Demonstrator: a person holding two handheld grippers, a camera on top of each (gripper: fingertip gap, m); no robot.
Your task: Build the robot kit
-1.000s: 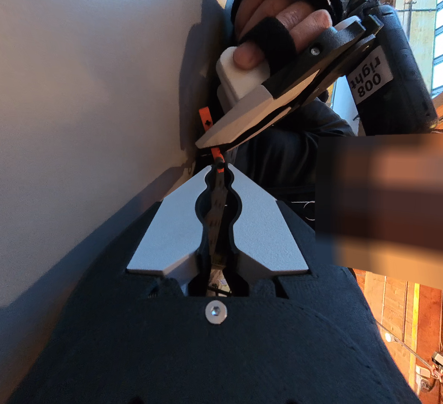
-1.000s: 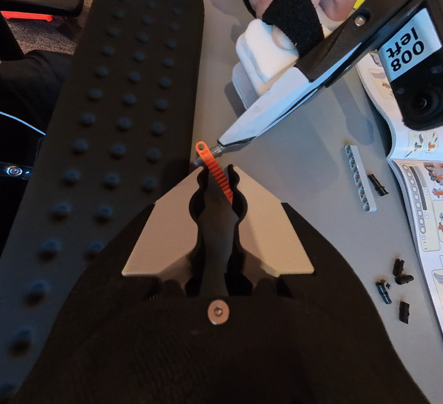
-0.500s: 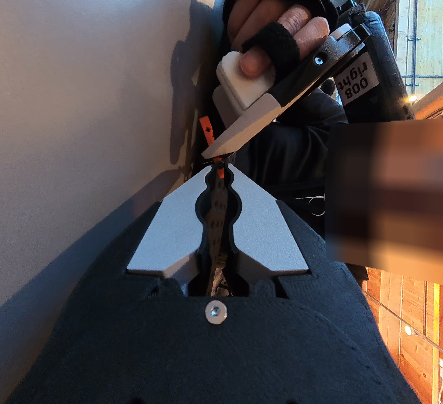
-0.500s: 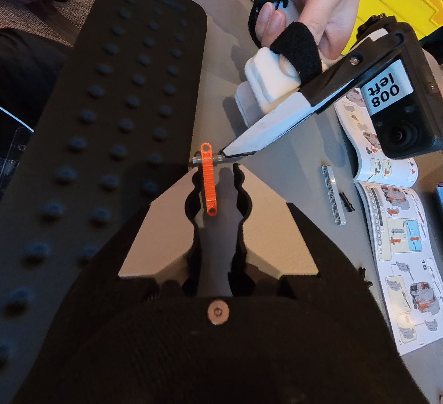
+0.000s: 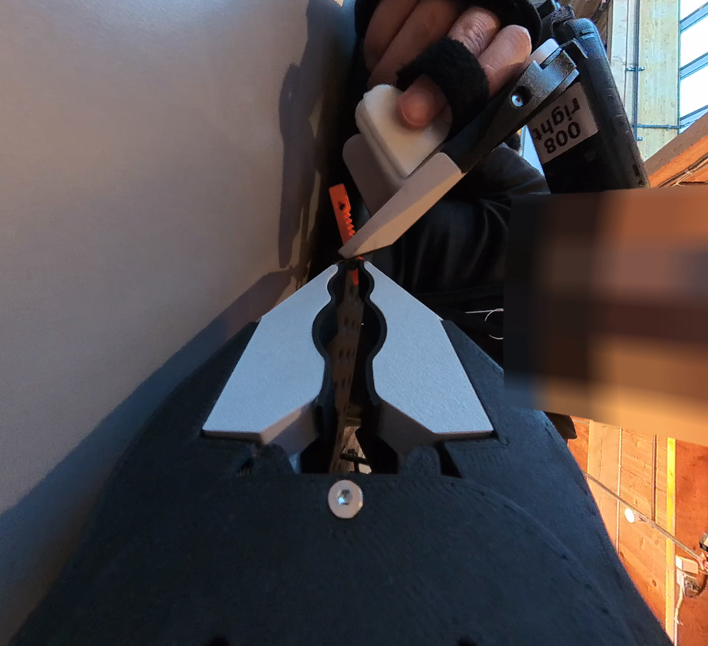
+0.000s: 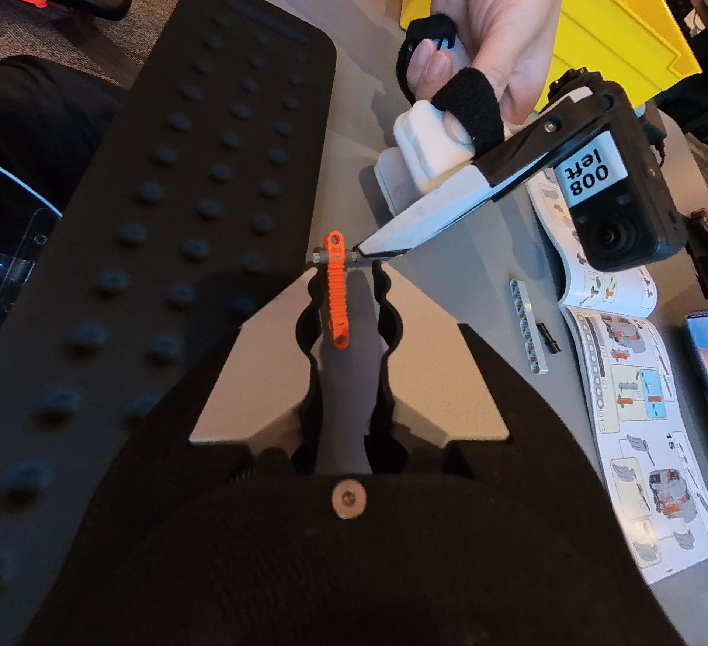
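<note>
My left gripper (image 5: 350,263) is shut on the end of a short grey axle (image 6: 321,256). It shows in the right wrist view (image 6: 360,250), coming in from the right. An orange toothed bar (image 6: 337,294) is threaded on the axle through a hole near its top and hangs down from it. It also shows in the left wrist view (image 5: 342,212). My right gripper (image 6: 344,271) is open, with the orange bar in the gap between its fingers and touching neither. In the left wrist view the right gripper (image 5: 350,252) has its tip right at my left fingertips.
A black dimpled pad (image 6: 191,206) lies on the grey table (image 6: 459,283) at the left. A white beam with holes (image 6: 526,325), a black pin (image 6: 548,338) and an open instruction booklet (image 6: 632,417) lie at the right. A yellow bin (image 6: 613,26) stands behind.
My right gripper has opened and let go of the orange bar, which has swung from tilted to hanging straight on the axle. The left gripper still holds the axle.
</note>
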